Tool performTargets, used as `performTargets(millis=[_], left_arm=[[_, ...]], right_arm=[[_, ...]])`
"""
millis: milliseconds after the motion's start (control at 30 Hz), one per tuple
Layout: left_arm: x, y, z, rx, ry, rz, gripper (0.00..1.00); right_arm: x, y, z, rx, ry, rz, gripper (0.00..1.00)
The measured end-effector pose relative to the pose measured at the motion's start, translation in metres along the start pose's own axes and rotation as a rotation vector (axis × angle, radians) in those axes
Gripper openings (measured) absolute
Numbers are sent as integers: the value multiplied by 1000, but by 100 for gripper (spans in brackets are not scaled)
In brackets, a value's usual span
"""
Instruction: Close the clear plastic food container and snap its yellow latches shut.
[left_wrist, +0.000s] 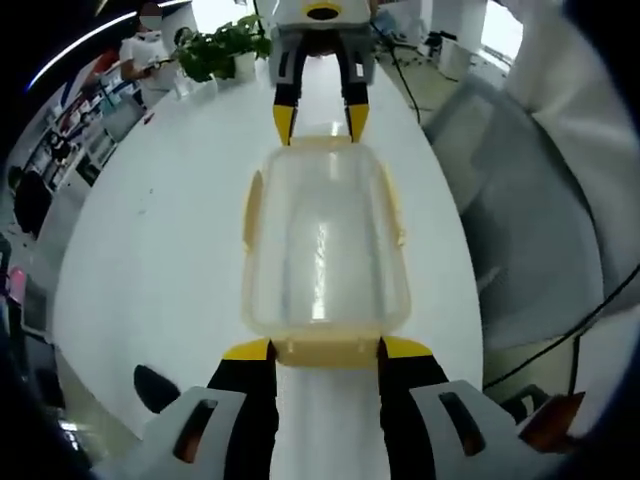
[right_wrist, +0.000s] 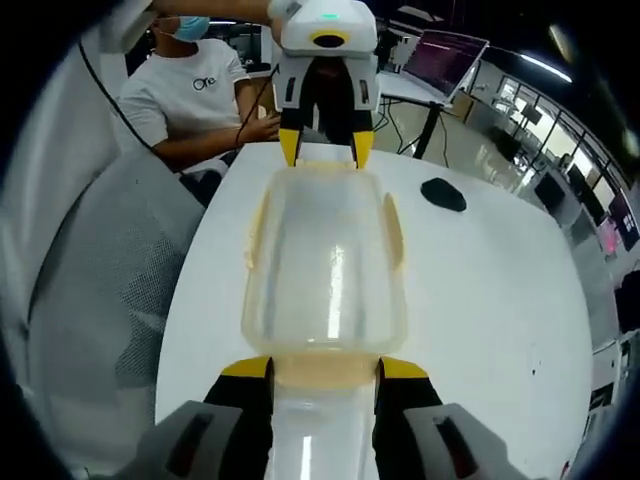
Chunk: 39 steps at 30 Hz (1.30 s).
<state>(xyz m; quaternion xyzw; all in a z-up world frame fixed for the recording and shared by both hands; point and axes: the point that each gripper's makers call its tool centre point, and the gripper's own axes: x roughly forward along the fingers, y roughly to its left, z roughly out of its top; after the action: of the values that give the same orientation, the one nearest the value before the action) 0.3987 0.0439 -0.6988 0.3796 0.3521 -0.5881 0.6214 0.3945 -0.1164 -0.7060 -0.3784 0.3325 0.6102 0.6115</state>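
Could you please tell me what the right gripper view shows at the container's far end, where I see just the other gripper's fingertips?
Observer: The right gripper has its yellow-tipped fingers on either side of that end's yellow latch.
Operator: Thank you. Is anyone behind my gripper?
Observer: Yes, a person in a white T-shirt sits at the table just behind the left gripper.
Operator: Anything else back there?
Observer: A lit monitor stands beyond the table.

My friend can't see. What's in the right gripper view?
A clear plastic box with yellow latches lies on a white table, with one hand-held gripper at its near end and another at the far end. A person in a white shirt sits behind.
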Motion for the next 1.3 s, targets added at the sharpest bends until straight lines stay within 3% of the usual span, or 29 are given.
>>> performTargets(millis=[267, 1300], left_arm=[[3, -2, 15, 2, 5, 1, 37], [40, -9, 83, 25, 33, -4, 37]], right_arm=[[-14, 2, -10, -4, 1, -11, 37], [-55, 14, -76, 10, 5, -24, 37]])
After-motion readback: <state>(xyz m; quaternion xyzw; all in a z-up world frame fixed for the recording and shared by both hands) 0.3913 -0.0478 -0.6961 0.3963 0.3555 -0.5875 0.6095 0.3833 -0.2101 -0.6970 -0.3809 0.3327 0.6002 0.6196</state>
